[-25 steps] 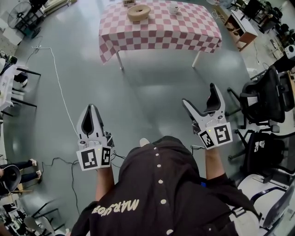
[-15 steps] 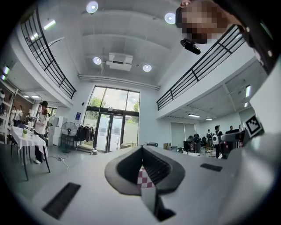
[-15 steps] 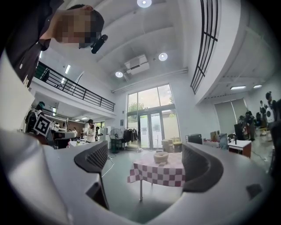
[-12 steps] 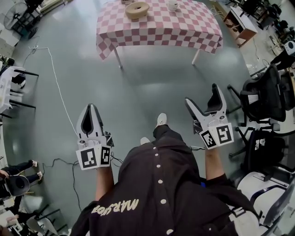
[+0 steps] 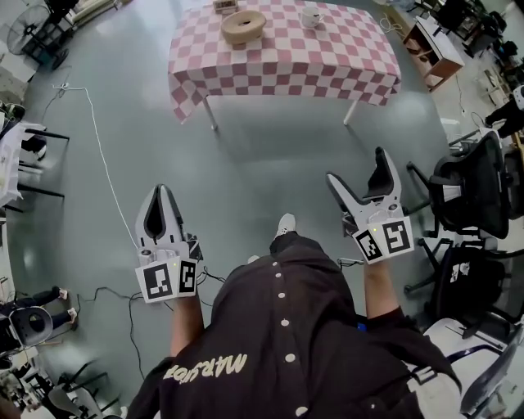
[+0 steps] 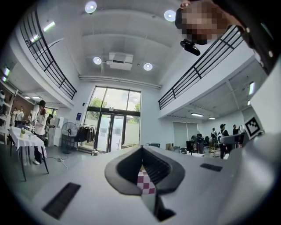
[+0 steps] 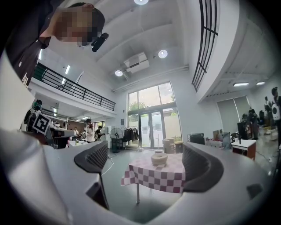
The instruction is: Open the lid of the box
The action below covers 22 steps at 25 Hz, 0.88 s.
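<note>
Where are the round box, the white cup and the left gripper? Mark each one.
round box (image 5: pixel 243 25): head view, middle of its top.
white cup (image 5: pixel 309 15): head view, on its body.
left gripper (image 5: pixel 161 190): head view, where its shut jaw tips meet.

A checked-cloth table (image 5: pixel 311 65) stands on a glossy grey floor (image 5: pixel 270 164), black office chairs (image 5: pixel 471 192) rightward, tall windows (image 7: pixel 151 116) beyond, seemingly daylit.

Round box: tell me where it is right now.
In the head view the round box sits on the checked table at the top, towards its left end, with the white cup to its right.
</note>
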Tool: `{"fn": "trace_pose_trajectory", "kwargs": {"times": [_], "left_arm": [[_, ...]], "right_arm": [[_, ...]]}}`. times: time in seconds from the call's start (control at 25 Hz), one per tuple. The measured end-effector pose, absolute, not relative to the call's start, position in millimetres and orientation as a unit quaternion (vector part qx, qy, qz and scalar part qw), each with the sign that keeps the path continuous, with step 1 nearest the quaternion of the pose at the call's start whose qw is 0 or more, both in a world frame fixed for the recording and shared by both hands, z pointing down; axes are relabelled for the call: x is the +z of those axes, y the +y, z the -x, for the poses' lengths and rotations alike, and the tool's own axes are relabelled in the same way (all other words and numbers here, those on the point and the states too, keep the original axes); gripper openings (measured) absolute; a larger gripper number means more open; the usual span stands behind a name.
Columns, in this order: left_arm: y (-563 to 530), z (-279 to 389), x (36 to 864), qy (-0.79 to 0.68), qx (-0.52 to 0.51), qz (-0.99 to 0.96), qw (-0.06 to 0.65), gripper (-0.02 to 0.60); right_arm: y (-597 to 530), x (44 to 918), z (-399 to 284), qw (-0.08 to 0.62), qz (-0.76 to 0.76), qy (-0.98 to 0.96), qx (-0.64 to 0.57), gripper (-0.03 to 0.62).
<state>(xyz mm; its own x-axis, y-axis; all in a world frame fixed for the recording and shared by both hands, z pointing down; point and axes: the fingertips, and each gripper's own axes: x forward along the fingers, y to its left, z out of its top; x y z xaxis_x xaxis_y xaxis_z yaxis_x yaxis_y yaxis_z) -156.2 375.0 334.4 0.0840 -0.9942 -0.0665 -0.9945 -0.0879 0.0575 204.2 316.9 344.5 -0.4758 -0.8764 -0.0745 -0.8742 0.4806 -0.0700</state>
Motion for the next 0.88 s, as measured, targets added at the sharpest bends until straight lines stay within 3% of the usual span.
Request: {"fn": "trace_pose_trajectory", "kwargs": {"times": [0.88], "left_arm": [[277,106,333,0.703,0.025,0.711,-0.005,0.011]], "right_arm": [[186,349,-232,0.050,0.460,0.886,-0.025,0.515]]}}
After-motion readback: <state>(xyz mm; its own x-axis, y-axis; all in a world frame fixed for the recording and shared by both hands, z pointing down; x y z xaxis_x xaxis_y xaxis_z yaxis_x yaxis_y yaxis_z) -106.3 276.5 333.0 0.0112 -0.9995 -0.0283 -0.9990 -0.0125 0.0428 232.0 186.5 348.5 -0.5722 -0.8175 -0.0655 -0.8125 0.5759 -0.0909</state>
